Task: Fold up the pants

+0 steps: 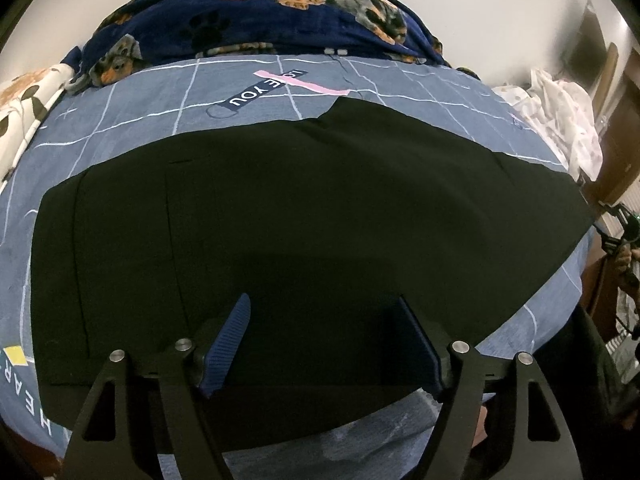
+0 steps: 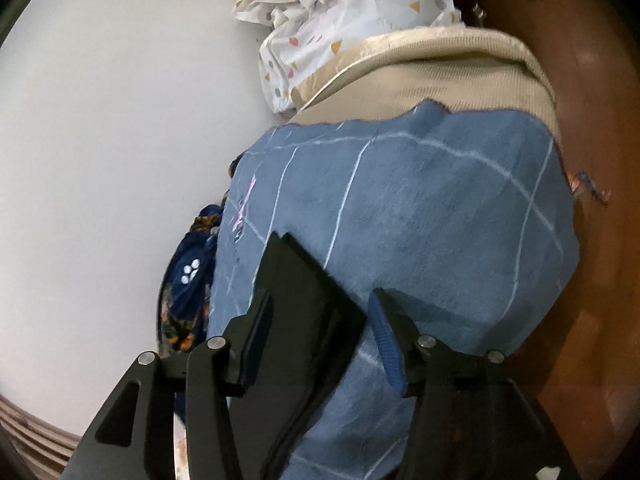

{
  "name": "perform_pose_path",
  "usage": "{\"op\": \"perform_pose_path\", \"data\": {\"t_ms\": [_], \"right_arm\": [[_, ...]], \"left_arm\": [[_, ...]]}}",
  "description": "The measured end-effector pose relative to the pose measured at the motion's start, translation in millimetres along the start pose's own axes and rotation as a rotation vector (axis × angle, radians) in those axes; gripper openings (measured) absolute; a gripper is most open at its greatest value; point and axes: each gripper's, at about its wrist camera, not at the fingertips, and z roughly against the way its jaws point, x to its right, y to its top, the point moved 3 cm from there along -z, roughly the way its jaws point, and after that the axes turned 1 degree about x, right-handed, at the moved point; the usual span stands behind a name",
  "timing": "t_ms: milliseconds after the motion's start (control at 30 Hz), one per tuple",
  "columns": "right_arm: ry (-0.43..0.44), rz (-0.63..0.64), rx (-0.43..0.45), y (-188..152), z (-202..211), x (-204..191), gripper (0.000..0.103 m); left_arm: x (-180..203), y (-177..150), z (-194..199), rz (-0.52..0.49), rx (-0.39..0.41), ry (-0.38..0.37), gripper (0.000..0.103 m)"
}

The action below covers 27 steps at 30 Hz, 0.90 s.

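Black pants (image 1: 300,208) lie spread flat across the blue checked bedsheet (image 1: 140,120), waist end to the left, legs running right. My left gripper (image 1: 324,304) is open and hovers just above the near edge of the pants, its blue-padded fingers (image 1: 236,332) wide apart. In the right wrist view my right gripper (image 2: 320,300) is open, with the end of the black pants (image 2: 304,320) lying between its jaws over the blue sheet (image 2: 440,220). The right gripper also shows small at the far right of the left wrist view (image 1: 624,236).
A navy dog-print blanket (image 1: 260,12) is heaped at the head of the bed. White patterned cloth (image 1: 560,112) is bunched at the right, also in the right wrist view (image 2: 328,20), above a beige mattress corner (image 2: 440,76). Brown wooden floor (image 2: 600,240) lies beyond the bed.
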Motion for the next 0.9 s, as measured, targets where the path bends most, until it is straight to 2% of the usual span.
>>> {"op": "perform_pose_path", "data": {"t_ms": [200, 300, 367, 400, 433, 467, 500, 567, 700, 833, 900], "right_arm": [[0.058, 0.006, -0.095, -18.9, -21.9, -12.4, 0.048], [0.048, 0.044, -0.125, -25.6, -35.7, -22.8, 0.048], [0.012, 0.076, -0.113, -24.9, -41.8, -28.6, 0.046], [0.001, 0.081, -0.106, -23.6, -44.0, -30.0, 0.043], [-0.015, 0.074, -0.106, -22.7, -45.6, -28.4, 0.030], [-0.036, 0.066, -0.109, -22.3, -46.9, -25.6, 0.011], [-0.074, 0.054, -0.117, -21.8, -48.4, -20.2, 0.010], [-0.050, 0.037, -0.120, -22.4, -47.9, -16.1, 0.010], [-0.077, 0.077, -0.117, -23.2, -48.4, -22.5, 0.012], [-0.012, 0.017, -0.124, -23.4, -48.7, -14.7, 0.017], [0.015, -0.015, -0.119, -23.4, -47.8, -12.7, 0.022]], "left_arm": [[0.0, 0.9, -0.4, 0.001, -0.001, -0.003, 0.075], [-0.3, 0.9, -0.5, 0.003, 0.002, -0.005, 0.075], [-0.4, 1.2, -0.5, 0.000, -0.001, -0.002, 0.075], [-0.9, 1.0, -0.1, -0.001, -0.001, 0.000, 0.075], [-1.1, 1.2, 0.0, -0.002, -0.001, 0.002, 0.075], [-1.3, 1.2, 0.3, -0.002, 0.000, 0.002, 0.075], [-1.1, 0.7, 0.5, -0.002, 0.001, 0.002, 0.075], [-1.1, 1.0, 0.6, -0.003, 0.000, 0.002, 0.076], [0.0, 0.2, 0.7, -0.013, -0.005, 0.009, 0.077], [0.2, 1.0, 3.9, -0.011, -0.018, 0.014, 0.077], [1.7, 3.9, 8.0, 0.007, -0.013, 0.014, 0.077]]}}
